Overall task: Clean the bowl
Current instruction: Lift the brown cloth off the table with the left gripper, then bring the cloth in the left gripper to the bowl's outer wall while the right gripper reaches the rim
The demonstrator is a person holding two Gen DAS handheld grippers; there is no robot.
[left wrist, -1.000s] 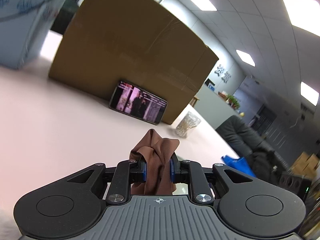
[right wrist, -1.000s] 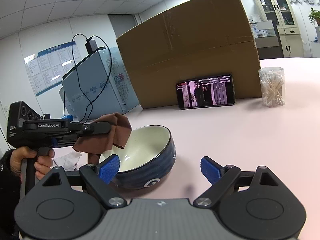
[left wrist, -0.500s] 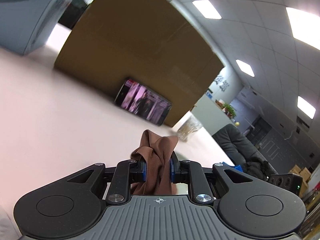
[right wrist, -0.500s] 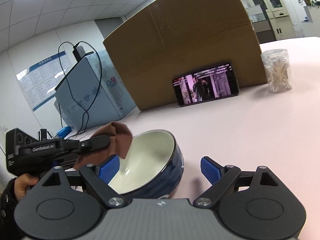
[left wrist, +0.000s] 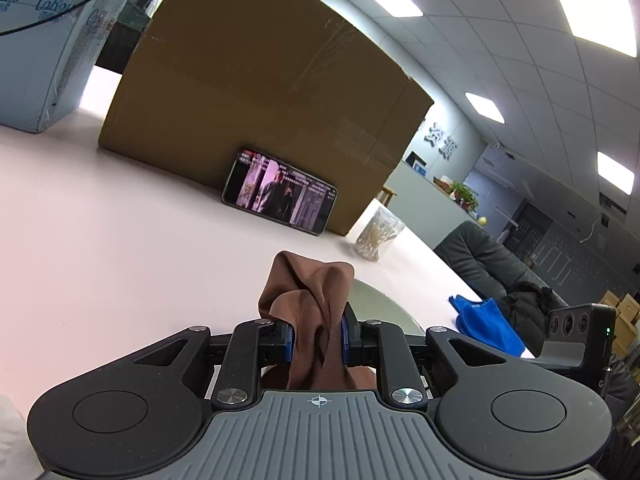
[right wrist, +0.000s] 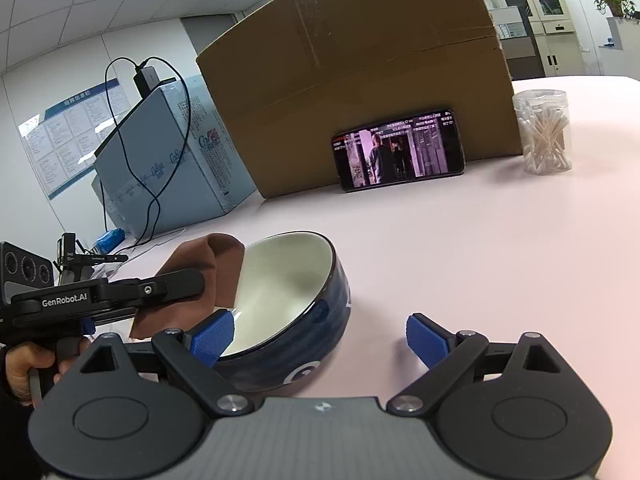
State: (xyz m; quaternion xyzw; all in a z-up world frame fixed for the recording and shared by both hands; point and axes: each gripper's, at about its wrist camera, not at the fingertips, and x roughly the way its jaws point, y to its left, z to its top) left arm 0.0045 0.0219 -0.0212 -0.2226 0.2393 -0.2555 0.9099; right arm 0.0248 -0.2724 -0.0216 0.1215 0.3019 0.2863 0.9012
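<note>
I have the brown cloth (left wrist: 316, 312) clenched between the left gripper (left wrist: 316, 338) fingers, bunched up and poking out ahead of them. In the right wrist view that cloth (right wrist: 204, 276) sits at the bowl's left rim, touching or just over it; I cannot tell which. The bowl (right wrist: 288, 304) rests on the pink table (right wrist: 480, 248), tilted so its white inside faces left toward the cloth. My right gripper (right wrist: 316, 334) is spread wide and holds nothing: its left pad (right wrist: 210, 334) is at the bowl's near rim, its right pad out over bare table. So the bowl lies just right of the cloth. Whether wiping is starting or ending, I cannot say.
</note>
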